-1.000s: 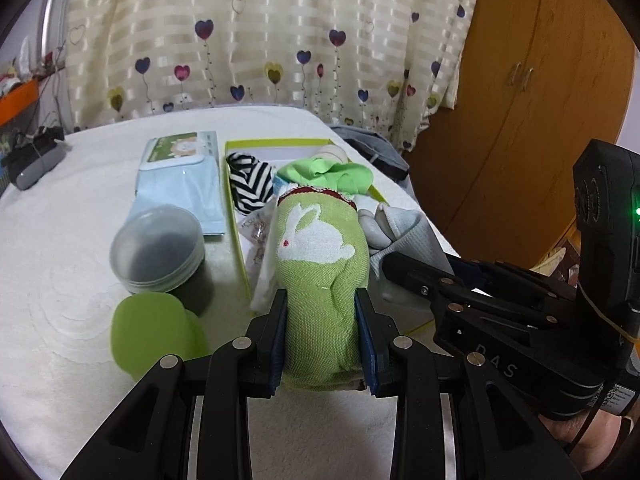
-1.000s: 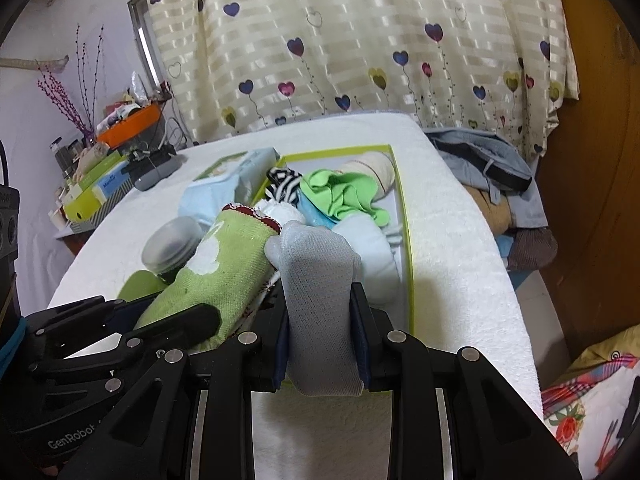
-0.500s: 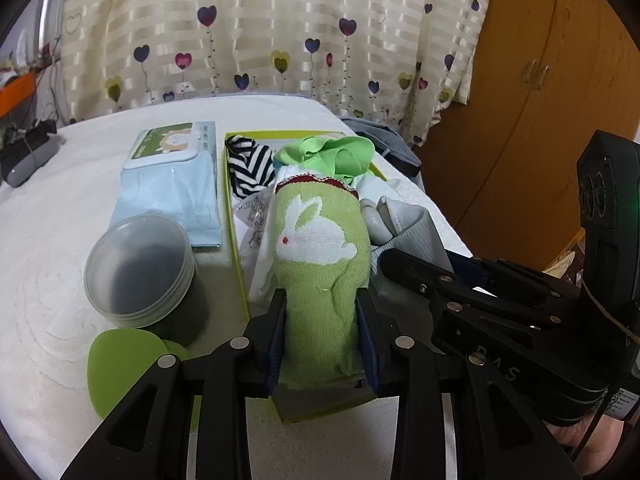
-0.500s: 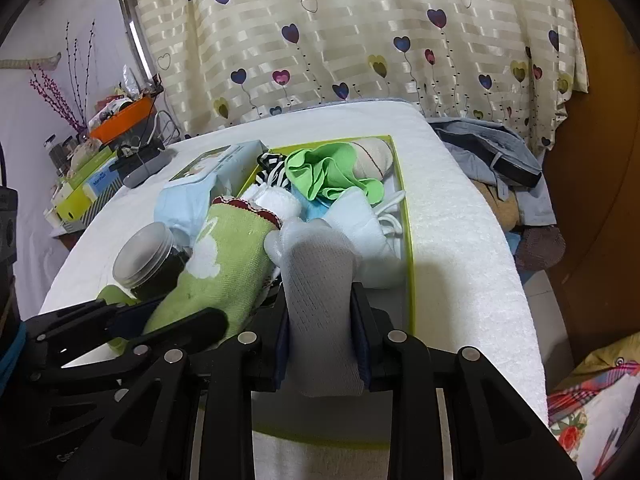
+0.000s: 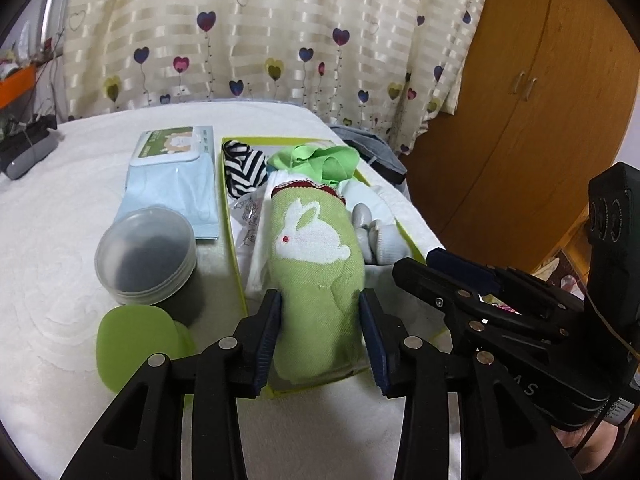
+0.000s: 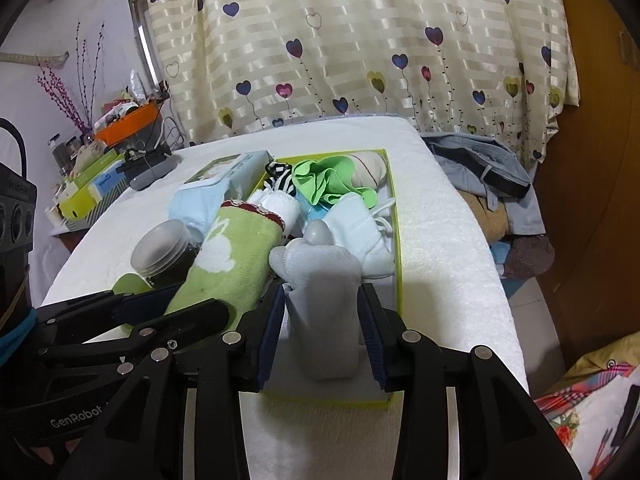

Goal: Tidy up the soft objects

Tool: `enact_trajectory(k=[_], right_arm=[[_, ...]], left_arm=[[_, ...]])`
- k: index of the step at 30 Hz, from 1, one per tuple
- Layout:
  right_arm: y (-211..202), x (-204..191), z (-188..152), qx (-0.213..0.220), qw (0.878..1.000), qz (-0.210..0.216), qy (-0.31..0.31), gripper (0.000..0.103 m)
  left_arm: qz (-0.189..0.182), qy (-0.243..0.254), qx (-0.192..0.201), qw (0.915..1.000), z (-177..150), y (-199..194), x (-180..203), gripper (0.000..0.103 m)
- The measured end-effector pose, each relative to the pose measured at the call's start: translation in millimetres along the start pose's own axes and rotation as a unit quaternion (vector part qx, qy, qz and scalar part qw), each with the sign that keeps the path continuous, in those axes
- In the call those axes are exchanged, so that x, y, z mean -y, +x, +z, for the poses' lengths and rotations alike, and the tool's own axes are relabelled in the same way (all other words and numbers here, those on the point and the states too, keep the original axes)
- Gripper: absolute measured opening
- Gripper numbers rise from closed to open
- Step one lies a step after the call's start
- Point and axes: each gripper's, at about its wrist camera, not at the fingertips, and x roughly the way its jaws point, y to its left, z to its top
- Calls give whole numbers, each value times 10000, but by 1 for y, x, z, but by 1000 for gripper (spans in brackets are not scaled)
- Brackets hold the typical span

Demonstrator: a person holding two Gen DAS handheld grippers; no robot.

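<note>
A green sock with a white rabbit [image 5: 312,248] lies along the near left part of a shallow yellow-green box [image 5: 234,240]. My left gripper [image 5: 322,332] straddles its near end; the jaws are opening and the pads no longer squeeze it. A grey sock [image 6: 320,280] lies beside it in the box [image 6: 396,240]. It sits between the opening jaws of my right gripper [image 6: 322,328], with a slim gap at each pad. The two grippers stand side by side.
The box also holds a striped sock [image 5: 244,168], green cloth [image 5: 316,160] and white baby socks [image 6: 360,232]. Left of it are a clear lidded jar [image 5: 146,252], a green lid [image 5: 136,344] and a wipes pack [image 5: 172,176]. Clothes [image 6: 488,176] are piled past the right edge.
Both pairs of jaws have widened. The green and grey socks, pinched narrow before, now rest at full width in the box's near end.
</note>
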Motion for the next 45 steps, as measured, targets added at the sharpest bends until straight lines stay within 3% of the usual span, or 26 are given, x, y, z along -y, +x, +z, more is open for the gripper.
enact_trajectory(k=[10, 23, 25, 27, 45], right_arm=[[-15, -1, -3, 92, 9999, -103, 43, 39], [-37, -14, -11, 183, 9997, -133, -98, 40], [-43, -18, -13, 210, 9996, -154, -119, 41], [-48, -21, -14, 246, 9995, -170, -133, 55], [-69, -57, -35, 208, 9988, -278, -344, 55]], left_arm=[[-50, 113, 98, 9999, -3, -10, 4, 39], [149, 269, 319, 9990, -13, -39, 8, 39], [195, 272, 358, 9988, -16, -45, 7, 39], [221, 274, 380, 9987, -19, -49, 6, 39], [489, 234, 491, 9973, -44, -84, -9, 40]])
